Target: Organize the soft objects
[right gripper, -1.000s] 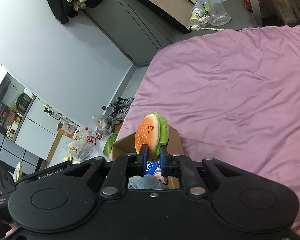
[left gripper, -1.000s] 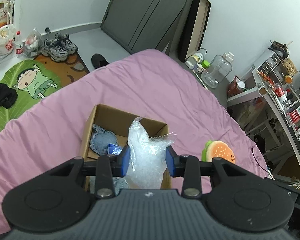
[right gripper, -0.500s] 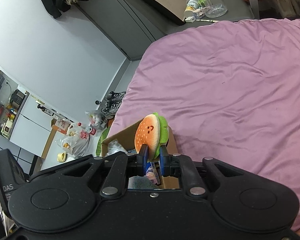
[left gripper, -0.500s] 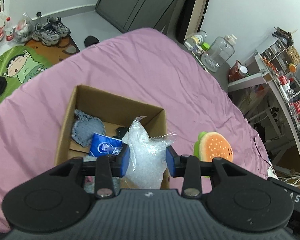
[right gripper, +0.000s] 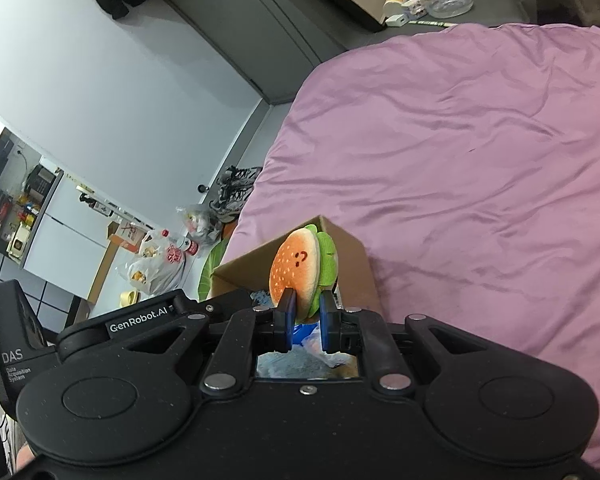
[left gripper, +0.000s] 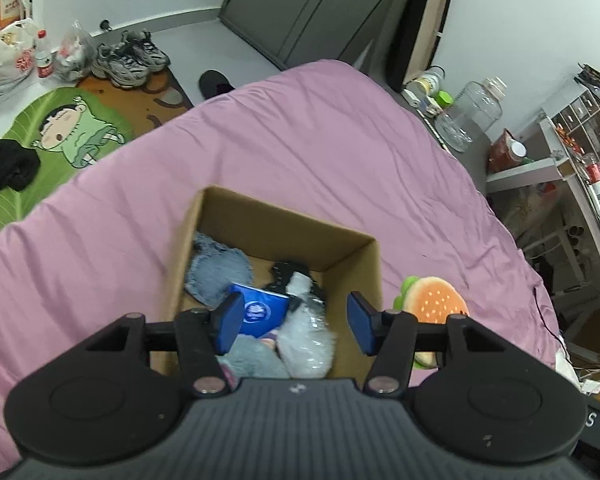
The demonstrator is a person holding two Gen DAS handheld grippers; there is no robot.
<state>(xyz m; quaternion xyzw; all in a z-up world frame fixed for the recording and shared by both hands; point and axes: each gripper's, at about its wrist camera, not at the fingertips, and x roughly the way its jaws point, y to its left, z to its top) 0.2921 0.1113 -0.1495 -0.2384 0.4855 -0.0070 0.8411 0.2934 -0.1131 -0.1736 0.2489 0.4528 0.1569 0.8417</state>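
Open go the blue pads of the left hand-held gripper [left gripper: 294,322], which half a second ago were pinched on the crinkly clear bubble-wrap bag [left gripper: 307,340]; that bag has dropped and now lies inside the open brown cardboard box [left gripper: 284,222] on the pink-purple bedsheet [left gripper: 320,132]. Wide apart, those jaws, nothing between them!

Left to right in the left wrist view: at the box's left side sits a blue-grey fuzzy cloth [left gripper: 218,272], then a small blue tissue packet [left gripper: 262,312] at centre, a dark item behind it that is too blurred to name, and the bubble-wrap bag at lower centre. Just right of the box wall, outside it, floats the round orange-and-green plush hamburger [left gripper: 434,304].

Over to the right wrist view: the right hand-held gripper [right gripper: 306,320] is clamped narrowly on the burger's lower edge, holding it in the air at the box's near rim. The toy stands on edge, its flat disc upright, its long axis running up the frame with a slight lean; the orange bun face with the little smile is turned towards the left of the frame, the green lettuce frill towards the right.

So the step in hand, by my reading, is the burger's delivery. Next call: carry it left over the box opening, lower it clear of the cardboard wall, then spread the pads. The left gripper probably needs to clear out of the way first.
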